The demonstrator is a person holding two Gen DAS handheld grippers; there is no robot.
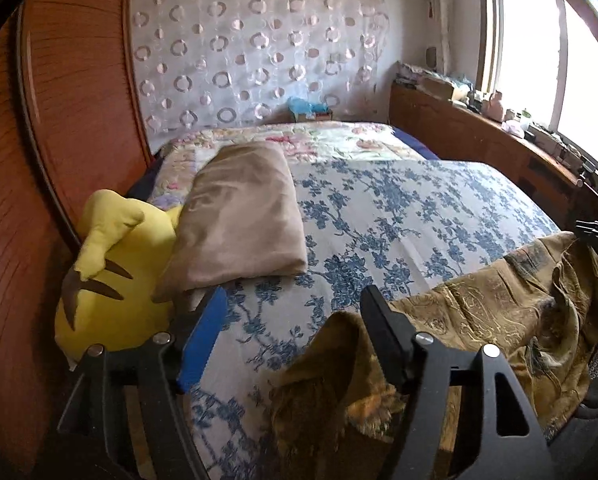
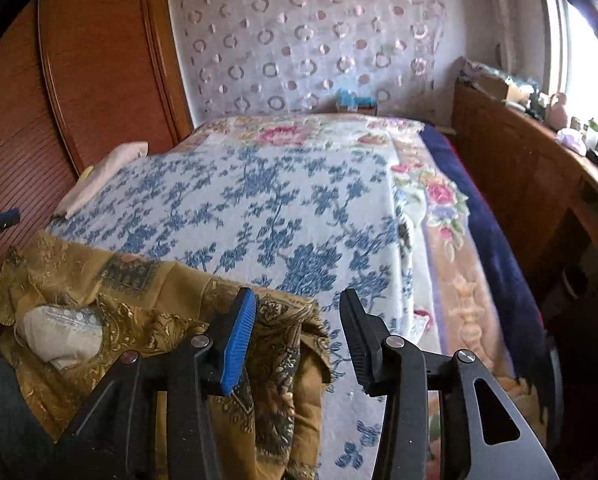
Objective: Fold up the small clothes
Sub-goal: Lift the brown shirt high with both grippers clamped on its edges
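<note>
No readable brand, label or writing anywhere in either view. One small garment: a gold-brown cloth [image 1: 495, 300] with woven paisley and dark patches, shiny brocade look, frayed edge, rumpled at the near edge of the bed. Left gripper [image 1: 291, 320] has jaws wide apart, nothing between them; the cloth's corner lies just under and right of its right finger (contact unclear). One blue ribbed pad on the left finger, the other finger plain black.

Right gripper [image 2: 297, 320] also spread apart, holding nothing; the gold-brown cloth [image 2: 147, 304] lies bunched below and left of its blue-padded finger, one fold hanging down between the fingers' bases. One whitish crumpled lump [image 2: 61, 338] sits on the cloth far left of that gripper (can't tell what it is).

Ahead of both grippers: blue-floral bedspread [image 1: 399, 216], flat woven, white ground. Beyond it one pink-rose quilt [image 2: 431, 188], with a navy blanket [image 2: 495, 240] along its right side. Ahead-left of the left gripper: one folded beige blanket [image 1: 243, 216], soft, rectangular, and one yellow plush toy [image 1: 111, 276] with brown stripes, touching it. Left: ribbed wooden wardrobe [image 1: 59, 120]. Back wall: sheer curtain [image 1: 259, 48] with ring pattern. Right: wooden ledge [image 1: 499, 140] with small clutter, too small to count, under one bright window [image 1: 539, 52].
</note>
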